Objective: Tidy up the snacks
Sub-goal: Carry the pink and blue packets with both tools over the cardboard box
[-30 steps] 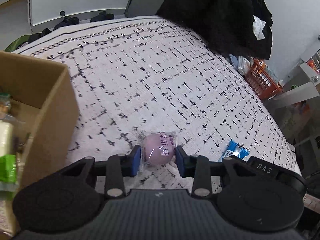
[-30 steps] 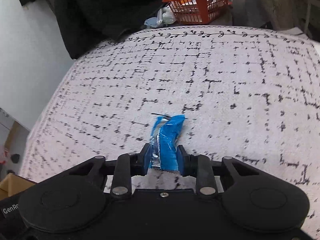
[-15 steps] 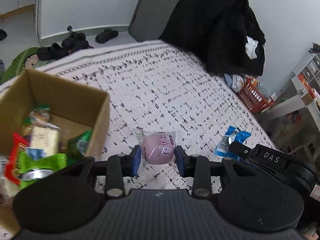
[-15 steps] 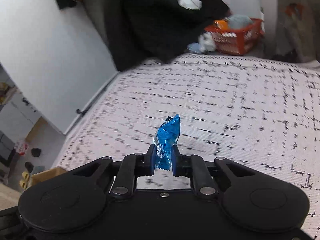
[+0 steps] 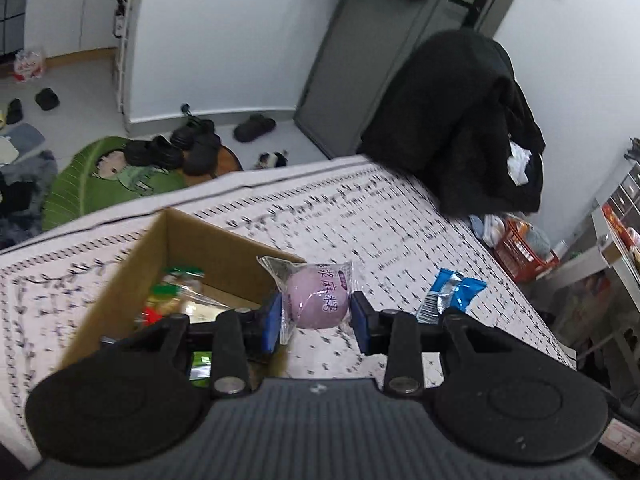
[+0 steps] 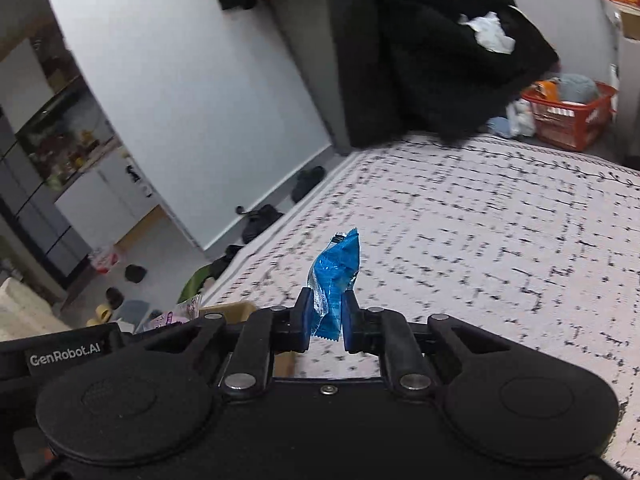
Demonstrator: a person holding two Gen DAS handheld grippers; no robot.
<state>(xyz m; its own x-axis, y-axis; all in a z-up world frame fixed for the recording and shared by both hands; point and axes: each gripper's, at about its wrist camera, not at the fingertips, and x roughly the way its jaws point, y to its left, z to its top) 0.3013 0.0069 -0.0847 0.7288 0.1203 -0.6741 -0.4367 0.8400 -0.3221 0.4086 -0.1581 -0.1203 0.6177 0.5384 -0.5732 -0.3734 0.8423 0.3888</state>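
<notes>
Left gripper (image 5: 315, 320) closed on purple round snack (image 5: 318, 300) in clear wrapper, blue fingers (image 5: 271, 322) pinching both sides, held in the air at the near right corner of the cardboard box (image 5: 132, 264). Box sits on the patterned bed cover (image 5: 360, 216), already has several snack packs inside. Right gripper (image 6: 326, 322) fingers nearly closed, clamping blue snack packet (image 6: 334, 280) upright, lifted above the bed cover. Black coat (image 5: 452, 120) hangs beyond the bed, red basket (image 6: 568, 116) on the floor
</notes>
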